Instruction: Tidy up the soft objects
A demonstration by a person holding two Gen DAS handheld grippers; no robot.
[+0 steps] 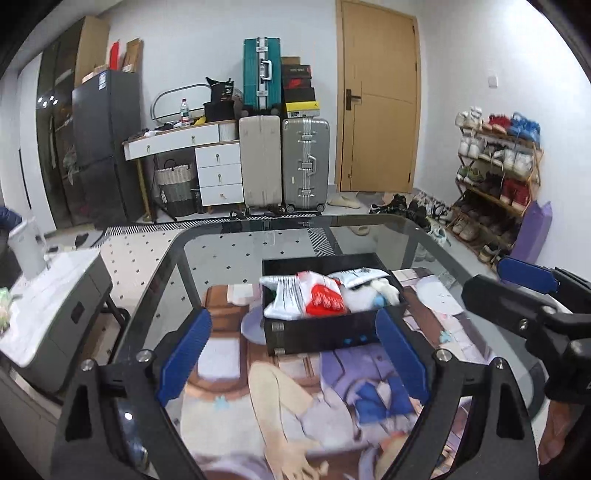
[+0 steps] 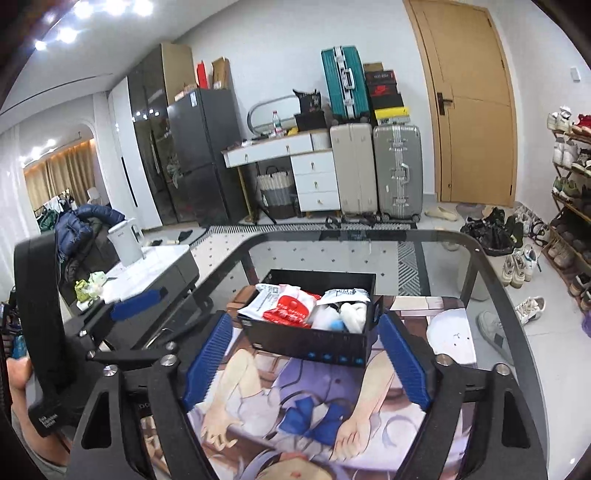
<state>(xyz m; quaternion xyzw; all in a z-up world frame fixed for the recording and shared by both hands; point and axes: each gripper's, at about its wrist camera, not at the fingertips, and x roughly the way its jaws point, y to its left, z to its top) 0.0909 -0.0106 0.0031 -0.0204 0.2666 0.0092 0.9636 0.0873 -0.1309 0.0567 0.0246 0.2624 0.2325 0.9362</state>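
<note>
Black box [image 1: 325, 332] holding soft packets [image 1: 306, 297]

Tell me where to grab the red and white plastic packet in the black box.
Take the red and white plastic packet by its raised near-left edge, coming from above: the black rectangular box walls block its sides, and soft white items crowd its right. It bulges above the rim, so that edge looks pinchable.

A: Lighting? 
B: Bright, even. Ceiling spots [image 2: 68, 35] blown out top-left in right view; glare on glass desk [image 2: 436, 243].
A: Quality? 
B: Heavy fisheye bend, black corners. Mat print [image 1: 295, 424] nearest the lens soft.
</note>
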